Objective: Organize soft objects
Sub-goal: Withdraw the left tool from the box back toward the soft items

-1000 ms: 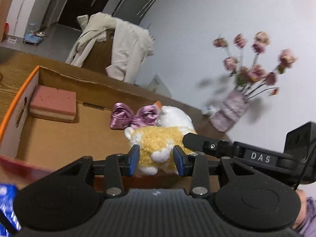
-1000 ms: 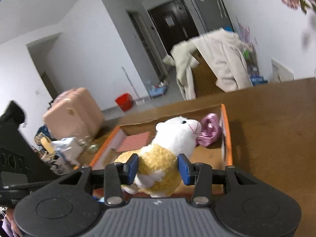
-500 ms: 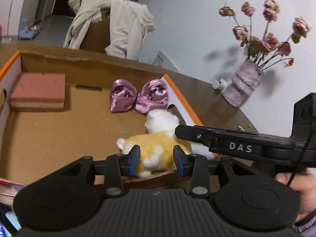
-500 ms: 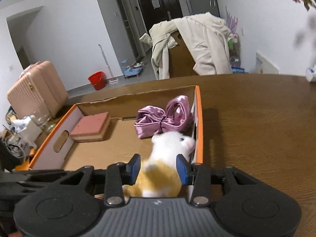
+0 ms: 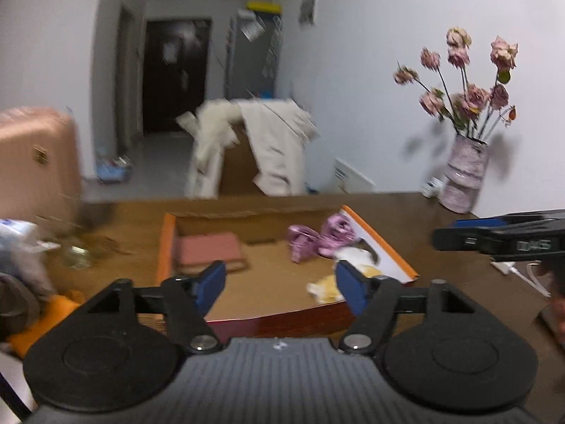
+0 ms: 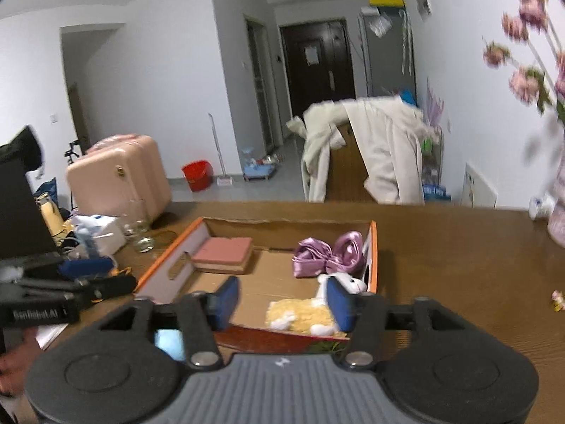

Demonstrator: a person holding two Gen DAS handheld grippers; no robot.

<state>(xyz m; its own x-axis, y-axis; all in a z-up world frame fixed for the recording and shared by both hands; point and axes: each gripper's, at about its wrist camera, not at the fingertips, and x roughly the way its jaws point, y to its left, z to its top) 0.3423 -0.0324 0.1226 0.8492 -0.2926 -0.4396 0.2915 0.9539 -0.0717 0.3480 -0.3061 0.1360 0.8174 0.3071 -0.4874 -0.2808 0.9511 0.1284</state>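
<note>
A yellow-and-white plush sheep (image 6: 303, 309) lies on its side in the near right corner of the orange-edged cardboard box (image 6: 373, 247); it also shows as the plush sheep (image 5: 330, 287) in the left wrist view. A purple satin bow (image 6: 326, 254) and a pink sponge block (image 6: 224, 252) lie further back inside. My left gripper (image 5: 279, 284) and right gripper (image 6: 284, 300) hover above and short of the box (image 5: 165, 243), jaws opening, nothing between the pads. The bow (image 5: 317, 236) and sponge (image 5: 210, 249) are blurred in the left wrist view.
A vase of dried pink roses (image 5: 464, 176) stands on the brown table (image 6: 459, 254) at the right. Clutter, a glass and a white device (image 6: 99, 235) lie left of the box. Behind are a coat-draped chair (image 6: 367, 155) and a pink suitcase (image 6: 116, 176).
Both grippers let go of the plush sheep, which now lies in the box. Both pulled back and up, jaws spread wider.
</note>
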